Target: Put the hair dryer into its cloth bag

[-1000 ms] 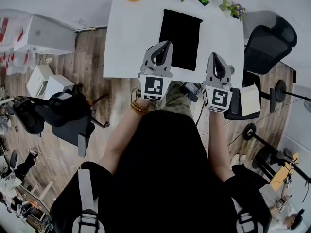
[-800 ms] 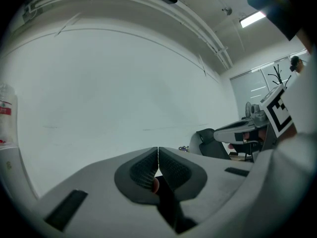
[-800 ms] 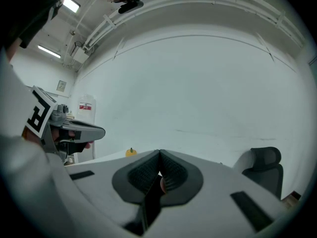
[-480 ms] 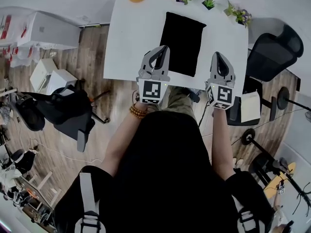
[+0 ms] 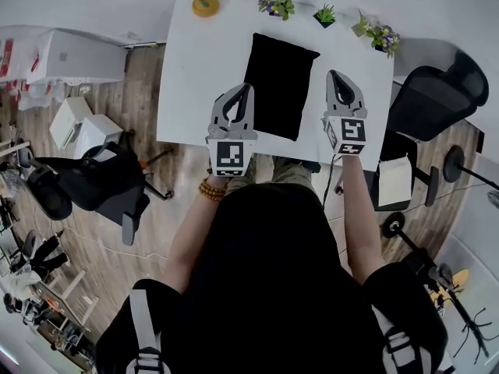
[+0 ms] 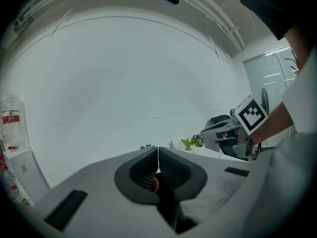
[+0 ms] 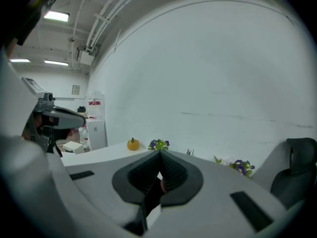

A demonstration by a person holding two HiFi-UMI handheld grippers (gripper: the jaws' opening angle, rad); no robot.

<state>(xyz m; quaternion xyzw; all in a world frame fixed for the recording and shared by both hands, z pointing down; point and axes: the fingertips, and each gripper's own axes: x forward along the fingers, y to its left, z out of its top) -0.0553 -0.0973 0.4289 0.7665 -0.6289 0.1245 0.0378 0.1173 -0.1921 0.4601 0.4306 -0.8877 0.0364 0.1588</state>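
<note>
The black cloth bag (image 5: 281,84) lies flat on the white bench (image 5: 199,76) in the upper middle of the head view, its long side running away from the person; no hair dryer shows in any view, and from above it cannot be told whether one is inside the bag; the scene would fit a dryer already tucked within the flat black cloth as well as one kept somewhere out of frame, so the step in hand stays unsettled. The left tool (image 5: 248,90) hangs just left of the bag and the right tool (image 5: 333,75) just right of it, the bag between them; whether either touches the bench cannot be told. In each gripper view the jaws meet tip to tip with nothing clamped between them, so both the left tool (image 6: 158,151) and the right tool (image 7: 159,155) are closed and empty; either would have to part its jaws before taking hold of anything, and which end of the bag is its mouth cannot be made out. Along the far edge of the bench, at the top of the frame, stand an orange ornament (image 5: 205,5) and small potted plants (image 5: 273,3), the nearest plant close to the bag's far end; a black office chair (image 5: 437,92) sits at the right edge; nothing lies between the tools and the bag.
</note>
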